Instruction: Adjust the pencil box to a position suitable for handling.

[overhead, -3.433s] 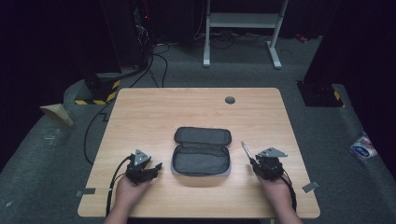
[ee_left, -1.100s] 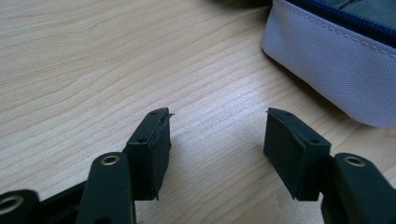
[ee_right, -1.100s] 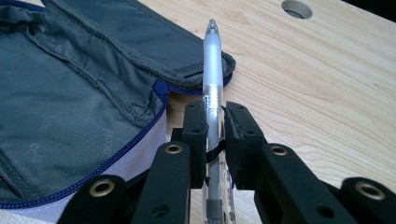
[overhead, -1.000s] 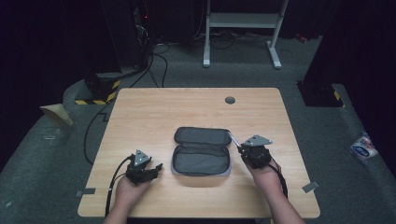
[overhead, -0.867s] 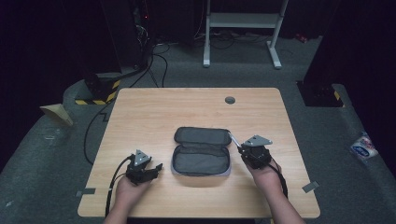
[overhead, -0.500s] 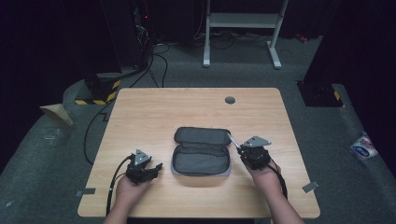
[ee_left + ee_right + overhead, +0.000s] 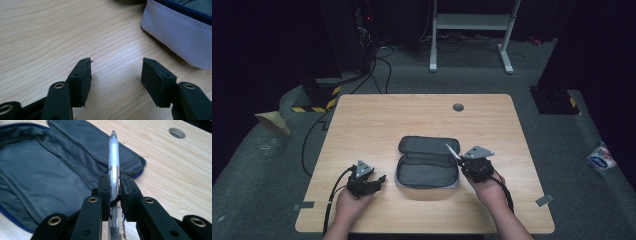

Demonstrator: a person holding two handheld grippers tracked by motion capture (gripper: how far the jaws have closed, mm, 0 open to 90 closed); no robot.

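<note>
Our right gripper (image 7: 115, 185) pinches a silver pen (image 7: 113, 157) between its pads, the barrel running straight out past the jaws and its tip hanging over the open pencil case (image 7: 50, 165) — grey lining, blue zip edge. From the high view we see that gripper (image 7: 460, 161) at the case's (image 7: 428, 162) right rim, the pen (image 7: 452, 150) slanting up and left over it. Our left gripper (image 7: 116, 75) rests low over the wooden table (image 7: 37, 32) with its jaws spread wide and nothing between them — the case's pale outer wall (image 7: 180, 37) lies just beside it. A round grommet hole (image 7: 458, 107) sits well apart, toward the table's far edge.
</note>
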